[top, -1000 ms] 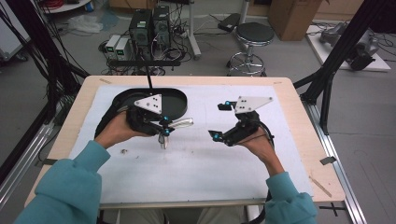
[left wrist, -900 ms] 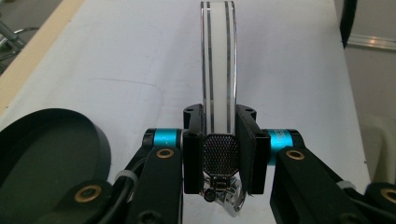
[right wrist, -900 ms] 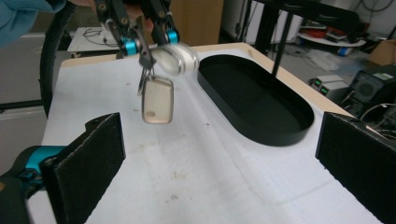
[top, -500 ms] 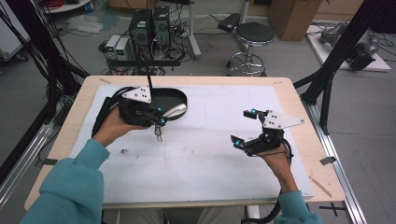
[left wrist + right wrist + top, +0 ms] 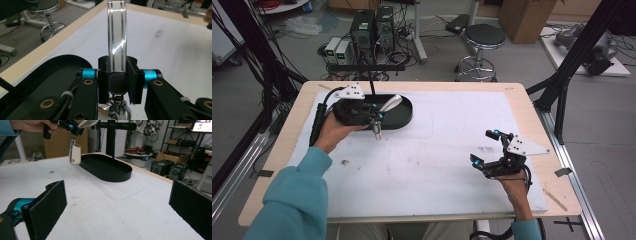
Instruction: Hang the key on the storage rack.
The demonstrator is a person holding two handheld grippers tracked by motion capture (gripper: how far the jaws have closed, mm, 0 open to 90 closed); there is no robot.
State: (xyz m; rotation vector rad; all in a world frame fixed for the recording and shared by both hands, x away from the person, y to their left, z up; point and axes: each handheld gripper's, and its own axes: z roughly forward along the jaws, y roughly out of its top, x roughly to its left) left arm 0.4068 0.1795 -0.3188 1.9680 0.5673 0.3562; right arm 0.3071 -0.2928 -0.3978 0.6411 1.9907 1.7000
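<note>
left tongs (image 5: 377, 117) clamp a shiny metal strap (image 5: 116, 32) above the black tray (image 5: 404, 117); right tongs (image 5: 486, 147) gape empty.

The table (image 5: 532, 107) has a wood edge all around. A big white sheet (image 5: 437, 150) lies flat on top and covers most of it. The wood shows as a rim on every side. A black tray (image 5: 404, 117) sits on the sheet near the far left corner. The tray is long with round ends and a low wall. A black stand (image 5: 111, 135) rises from the tray. The sheet has a few small dark marks, one speck (image 5: 345, 161) near the left side and a faint smudge (image 5: 484, 149) toward the right.
</note>
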